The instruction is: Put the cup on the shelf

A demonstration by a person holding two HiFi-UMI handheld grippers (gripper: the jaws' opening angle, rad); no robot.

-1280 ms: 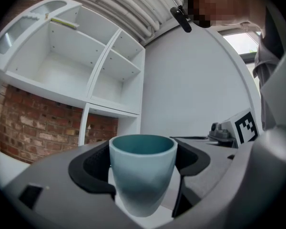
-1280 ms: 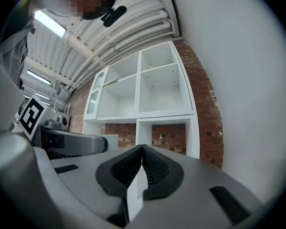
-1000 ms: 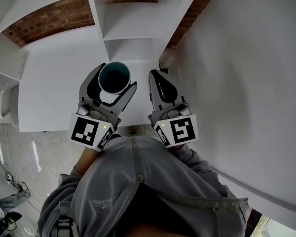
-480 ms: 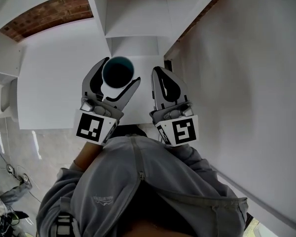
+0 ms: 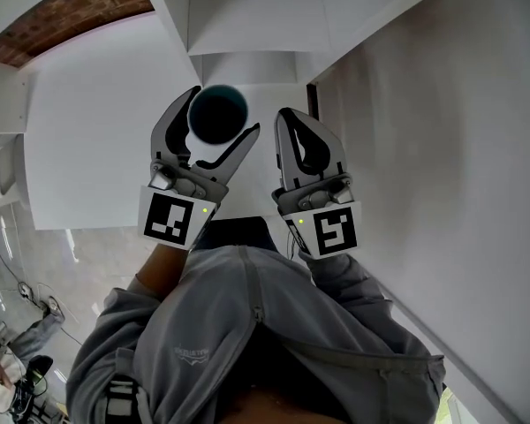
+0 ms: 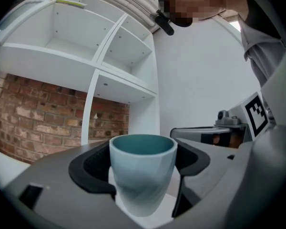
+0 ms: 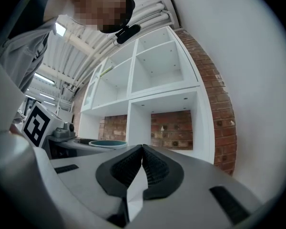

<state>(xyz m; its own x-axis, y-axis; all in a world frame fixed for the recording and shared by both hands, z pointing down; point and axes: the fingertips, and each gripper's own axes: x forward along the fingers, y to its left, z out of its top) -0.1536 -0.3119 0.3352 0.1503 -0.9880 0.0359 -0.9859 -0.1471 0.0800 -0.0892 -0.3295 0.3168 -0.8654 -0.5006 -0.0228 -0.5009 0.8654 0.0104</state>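
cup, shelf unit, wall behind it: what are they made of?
Cup: likely glazed ceramic or hard plastic. It has a smooth teal-blue surface with a soft sheen and faint facets.
Shelf: probably white laminated board, with flat matte panels and small peg holes.
Wall: bare red brick, rough, with visible mortar joints.

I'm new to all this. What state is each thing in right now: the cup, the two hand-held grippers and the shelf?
cup: upright, looks empty, held between the left gripper's fingers.
left gripper: fingers closed on the cup.
right gripper: fingers shut together, nothing between them.
shelf: open-fronted, the compartments in view hold nothing.
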